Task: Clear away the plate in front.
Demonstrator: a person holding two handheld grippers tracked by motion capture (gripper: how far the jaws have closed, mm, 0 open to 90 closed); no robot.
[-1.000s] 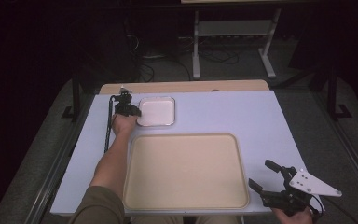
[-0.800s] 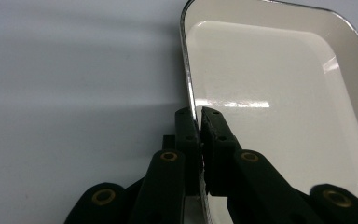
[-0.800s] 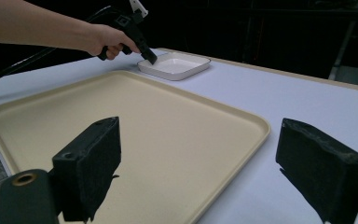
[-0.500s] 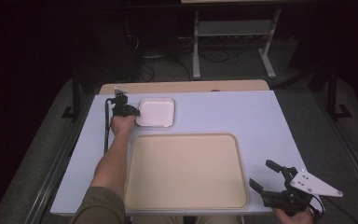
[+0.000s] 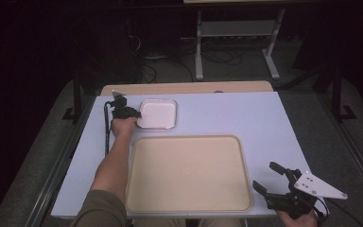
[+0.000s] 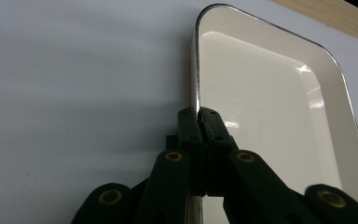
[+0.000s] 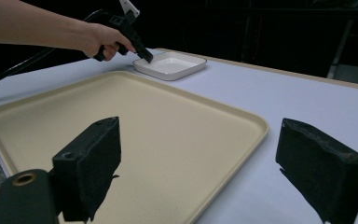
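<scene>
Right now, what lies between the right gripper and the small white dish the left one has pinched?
The big beige tray lies between the right gripper and the small white dish, then bare table; the high view shows it.

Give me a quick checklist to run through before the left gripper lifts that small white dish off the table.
1. Left gripper shut on the rim of the small white dish: ok, both pads pinch the edge.
2. Depth of the hold: not ok, only the thin rim at one side is pinched, so the dish may tilt once lifted.
3. Dish empty: ok, nothing lies in it.
4. Beige tray free to receive it: ok, its surface is bare.
5. Right gripper out of the way: ok, it is open at the table's near right corner.
6. Cable of the left gripper away from the dish: ok, it trails along the table's left side.
</scene>
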